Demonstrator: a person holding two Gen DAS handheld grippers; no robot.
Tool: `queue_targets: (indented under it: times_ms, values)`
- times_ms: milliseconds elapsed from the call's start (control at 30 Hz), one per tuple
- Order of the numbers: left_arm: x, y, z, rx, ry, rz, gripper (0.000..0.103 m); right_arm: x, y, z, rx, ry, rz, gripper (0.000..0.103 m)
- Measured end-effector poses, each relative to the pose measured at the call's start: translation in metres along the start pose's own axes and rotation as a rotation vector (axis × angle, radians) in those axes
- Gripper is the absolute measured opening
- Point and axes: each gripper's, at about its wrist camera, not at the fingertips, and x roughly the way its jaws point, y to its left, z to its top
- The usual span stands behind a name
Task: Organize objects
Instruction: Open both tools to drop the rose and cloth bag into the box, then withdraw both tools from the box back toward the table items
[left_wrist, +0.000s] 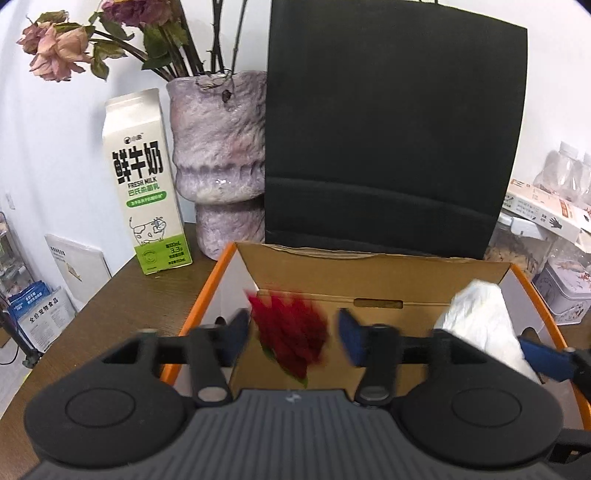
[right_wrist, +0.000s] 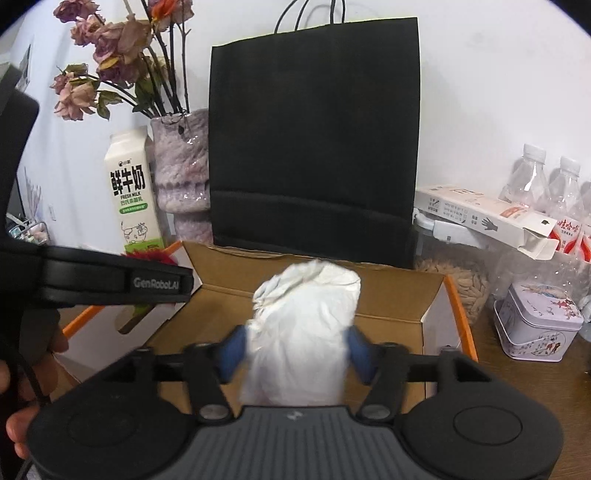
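We are pinching the soft, light white bag (right_wrist: 306, 328) mid-body in the right gripper (right_wrist: 295, 350) over the cardboard box (right_wrist: 391, 295); the left gripper (left_wrist: 293, 341) is spreading around the blurred red flower (left_wrist: 290, 332).

Milk carton (left_wrist: 146, 184): "FRESH MILK"; left gripper (right_wrist: 159, 283) casing: "GenRoboLAI"

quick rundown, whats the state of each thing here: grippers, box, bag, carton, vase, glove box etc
left gripper: open, red flower blurred between its fingers, not pinched
right gripper: shut on white crumpled bag, above the box
cardboard box: open, flaps up
black paper bag: upright behind the box
milk carton: upright, closed
vase: upright, holds wilted roses
glove box: end flap open
tin: lid on
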Motion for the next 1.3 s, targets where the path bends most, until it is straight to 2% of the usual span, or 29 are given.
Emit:
queue_targets:
  times_ms: [67,100,133,167,667,1000,1300]
  values:
    - [-0.005,0.002,0.000,-0.001,-0.027,0.008,0.097,-0.001,0.001,0.000,-0.002,-0.004,-0.006,0.079]
    - [-0.008,0.002,0.001,-0.001,-0.040,0.009,0.103,-0.002,0.001,0.000,0.000,-0.005,-0.008,0.089]
    - [-0.010,0.002,0.001,-0.004,-0.051,0.005,0.103,-0.002,0.000,0.001,-0.001,-0.007,-0.010,0.097]
    - [-0.013,0.002,0.001,-0.006,-0.056,-0.002,0.103,-0.003,0.000,0.001,-0.002,-0.009,-0.013,0.100]
    - [-0.053,0.010,0.004,-0.023,-0.089,-0.004,0.103,-0.036,0.008,0.010,-0.019,-0.069,-0.017,0.102]
    - [-0.102,0.023,0.000,-0.055,-0.127,-0.035,0.103,-0.082,0.017,0.011,-0.034,-0.126,-0.017,0.103]
    - [-0.155,0.043,-0.022,-0.101,-0.168,-0.073,0.103,-0.133,0.034,-0.006,-0.064,-0.171,-0.025,0.103]
